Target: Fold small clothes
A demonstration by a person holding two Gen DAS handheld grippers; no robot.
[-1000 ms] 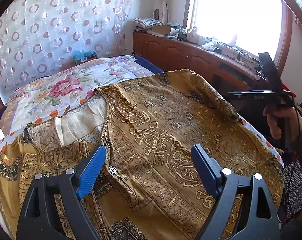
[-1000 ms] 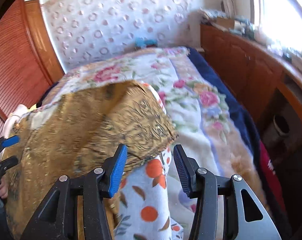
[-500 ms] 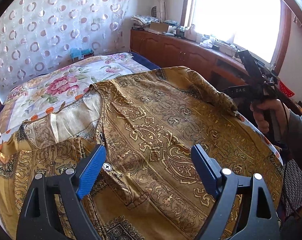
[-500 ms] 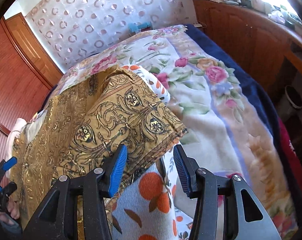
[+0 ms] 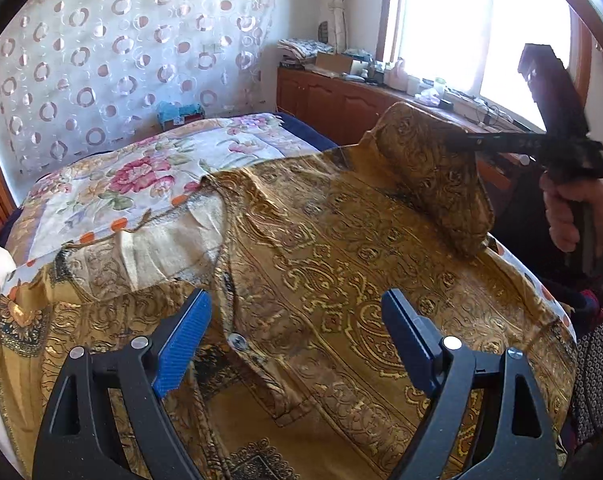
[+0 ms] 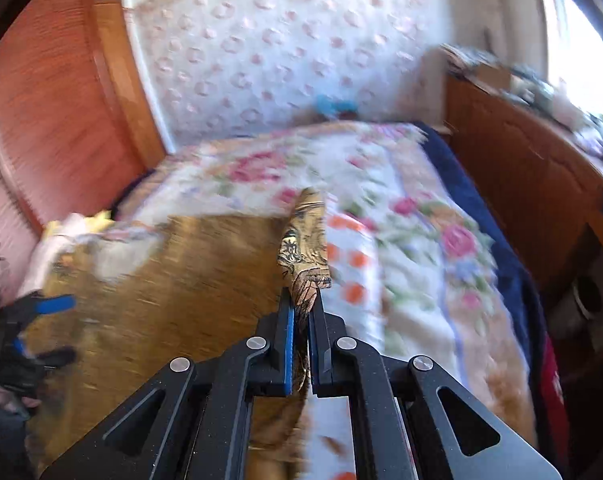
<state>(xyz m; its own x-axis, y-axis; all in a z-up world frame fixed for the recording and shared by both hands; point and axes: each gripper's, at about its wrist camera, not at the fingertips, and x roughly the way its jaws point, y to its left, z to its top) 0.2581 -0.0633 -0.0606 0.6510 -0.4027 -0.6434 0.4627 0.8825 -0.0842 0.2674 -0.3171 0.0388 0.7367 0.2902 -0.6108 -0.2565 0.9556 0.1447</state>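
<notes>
A bedroom, with a circle-patterned curtain (image 5: pixel 113 60) behind the bed (image 5: pixel 113 184), a wooden cabinet (image 5: pixel 329 100) under a bright window, and a floral quilt covering the mattress; on that quilt lies the task's thing, a gold paisley shirt (image 5: pixel 341 264), spread front-up with its button placket running toward the camera and its collar opened to a pale lining. The left claw (image 5: pixel 295 344) hovers just above the shirt's lower front with its blue pads spread wide and nothing between them; the right claw (image 6: pixel 301 320) is pressed tight on a sleeve (image 6: pixel 307 248) of the shirt, the cloth pinched between its pads and standing up in a narrow ridge; from the left wrist view that sleeve rises off the bed at the far right side of the garment, lifted clear while the body stays flat. The right wrist view is blurred, so finer detail there cannot be made out.

The step in hand looks like the first side fold, carrying the sleeve inward over the chest; the next move seems to call for laying that sleeve across the front panel without dragging the body; the left claw could pin the shirt near the placket.
</notes>
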